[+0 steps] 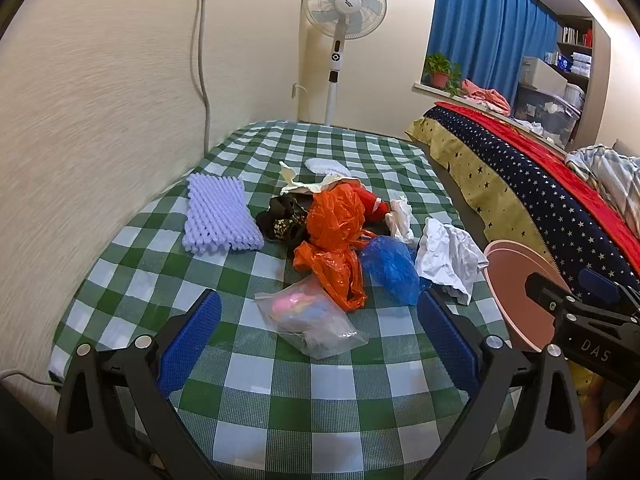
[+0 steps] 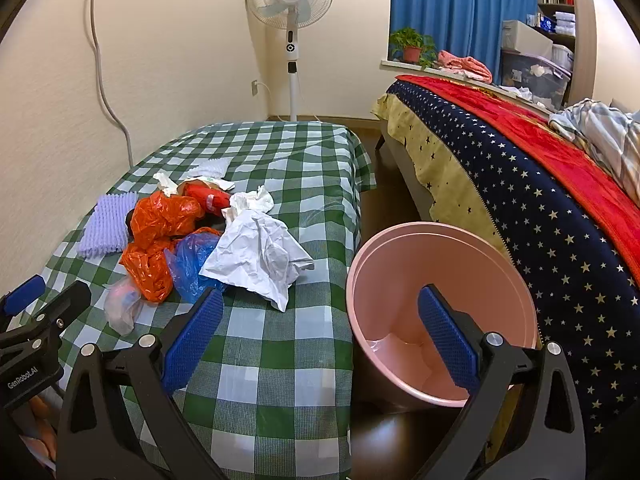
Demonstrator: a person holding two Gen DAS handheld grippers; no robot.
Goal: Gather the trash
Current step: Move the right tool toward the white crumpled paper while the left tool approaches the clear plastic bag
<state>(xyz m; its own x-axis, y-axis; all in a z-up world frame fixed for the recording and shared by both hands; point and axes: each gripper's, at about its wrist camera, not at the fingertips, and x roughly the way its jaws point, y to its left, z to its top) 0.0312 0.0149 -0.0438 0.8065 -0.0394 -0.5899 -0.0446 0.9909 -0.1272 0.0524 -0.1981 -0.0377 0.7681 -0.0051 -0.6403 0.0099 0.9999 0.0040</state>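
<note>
A heap of trash lies on the green checked table (image 1: 280,392) (image 2: 280,360): orange plastic bags (image 1: 332,240) (image 2: 160,232), a blue bag (image 1: 390,268) (image 2: 188,264), crumpled white paper (image 1: 448,260) (image 2: 256,256), a clear bag with pink contents (image 1: 312,320) (image 2: 120,308), a lilac foam net (image 1: 220,216) (image 2: 106,226) and a red item (image 2: 210,200). My left gripper (image 1: 318,332) hangs open over the clear bag. My right gripper (image 2: 320,336) stands open above the table edge, one finger over the pink bin (image 2: 440,312) (image 1: 520,296).
A bed with a starry navy cover and red blanket (image 2: 540,168) runs along the right, leaving a narrow floor gap. A standing fan (image 2: 290,20) stands at the far wall. A potted plant (image 2: 412,48) and storage boxes sit by the blue curtain.
</note>
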